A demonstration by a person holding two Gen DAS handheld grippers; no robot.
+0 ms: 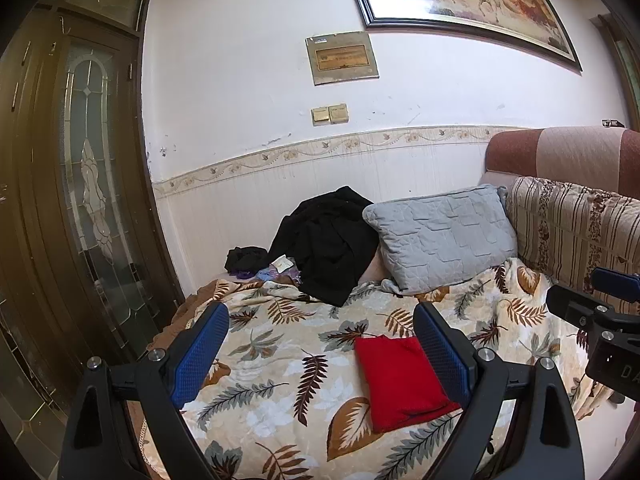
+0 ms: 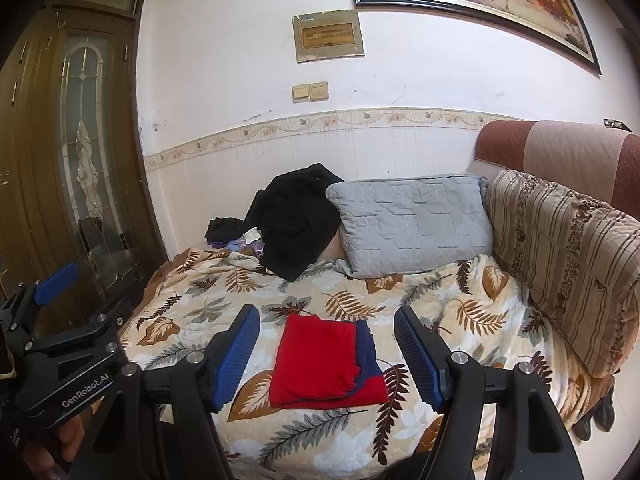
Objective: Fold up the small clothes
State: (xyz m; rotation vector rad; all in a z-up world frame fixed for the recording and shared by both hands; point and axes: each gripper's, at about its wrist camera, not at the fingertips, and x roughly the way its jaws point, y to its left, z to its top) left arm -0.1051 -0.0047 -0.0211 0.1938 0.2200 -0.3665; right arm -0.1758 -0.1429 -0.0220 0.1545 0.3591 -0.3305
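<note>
A small red garment with a navy blue band (image 2: 326, 362) lies folded into a flat rectangle on the leaf-print blanket (image 2: 460, 312). It also shows in the left wrist view (image 1: 398, 380), partly hidden behind the right finger. My right gripper (image 2: 326, 354) is open and empty, held above the garment, which shows between its blue pads (image 2: 236, 356). My left gripper (image 1: 320, 354) is open and empty, to the left of the garment. The right gripper also shows at the right edge of the left wrist view (image 1: 600, 312), and the left gripper at the left edge of the right wrist view (image 2: 56, 328).
A grey quilted pillow (image 2: 412, 220) and a black garment heap (image 2: 296, 220) lie at the back of the sofa. A striped back cushion (image 2: 560, 264) stands on the right. A dark wooden door with glass (image 2: 76, 168) is on the left. Small dark clothes (image 2: 224, 229) lie by the wall.
</note>
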